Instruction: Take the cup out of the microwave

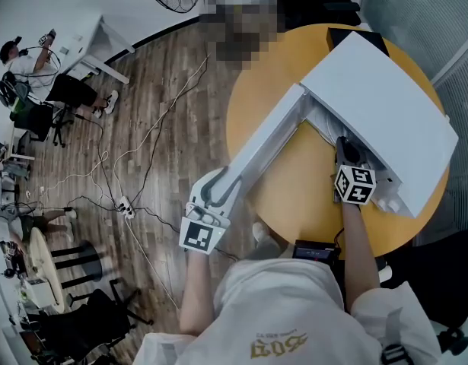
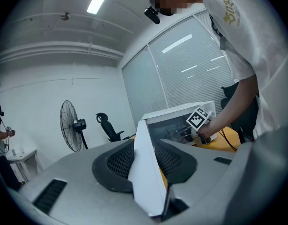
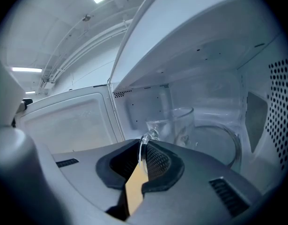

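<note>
Glass cup point(image 3: 177, 124) stands upright inside the white microwave point(image 1: 386, 112), with the round turntable plate point(image 3: 223, 142) showing at its right and its handle point(image 3: 145, 139) facing outward. Right gripper point(image 3: 143, 154) reaches into the cavity, its jaws drawn narrow on that handle, pads pressing it from both sides. Left gripper point(image 2: 144, 159) has its jaws partly apart, clamped on the edge of the open door point(image 2: 144, 186). Microwave sits on a round yellow table point(image 1: 287, 188)
</note>
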Demonstrator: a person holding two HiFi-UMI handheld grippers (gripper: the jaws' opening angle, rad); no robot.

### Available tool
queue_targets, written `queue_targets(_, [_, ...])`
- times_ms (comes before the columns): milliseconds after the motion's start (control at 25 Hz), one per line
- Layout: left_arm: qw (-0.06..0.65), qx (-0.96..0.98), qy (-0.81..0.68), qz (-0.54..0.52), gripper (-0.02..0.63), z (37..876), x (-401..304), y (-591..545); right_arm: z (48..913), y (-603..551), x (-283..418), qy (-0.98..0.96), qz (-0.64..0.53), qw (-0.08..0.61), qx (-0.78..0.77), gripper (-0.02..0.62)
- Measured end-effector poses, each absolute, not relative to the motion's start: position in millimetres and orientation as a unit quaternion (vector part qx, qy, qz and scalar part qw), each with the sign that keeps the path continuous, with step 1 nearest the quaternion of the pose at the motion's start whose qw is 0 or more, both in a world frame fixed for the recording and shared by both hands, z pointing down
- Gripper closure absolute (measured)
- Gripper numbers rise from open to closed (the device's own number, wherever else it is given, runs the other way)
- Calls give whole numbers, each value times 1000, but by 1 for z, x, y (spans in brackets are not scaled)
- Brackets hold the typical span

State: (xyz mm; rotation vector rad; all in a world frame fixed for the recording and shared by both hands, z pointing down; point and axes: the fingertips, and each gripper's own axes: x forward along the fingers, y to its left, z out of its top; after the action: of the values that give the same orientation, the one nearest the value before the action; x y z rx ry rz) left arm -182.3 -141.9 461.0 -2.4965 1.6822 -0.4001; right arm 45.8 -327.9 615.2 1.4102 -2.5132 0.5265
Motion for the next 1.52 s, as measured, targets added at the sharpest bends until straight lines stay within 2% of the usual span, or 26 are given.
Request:
queue_targets(800, [57,-824,548,-134,456,462,-183,-140,583,-289,34,-875,170,72,448,563])
queue_targets(1520, [58,-827,544,-130,457,458,-184,-141,591,-240,-3,-905,178,89,376,563])
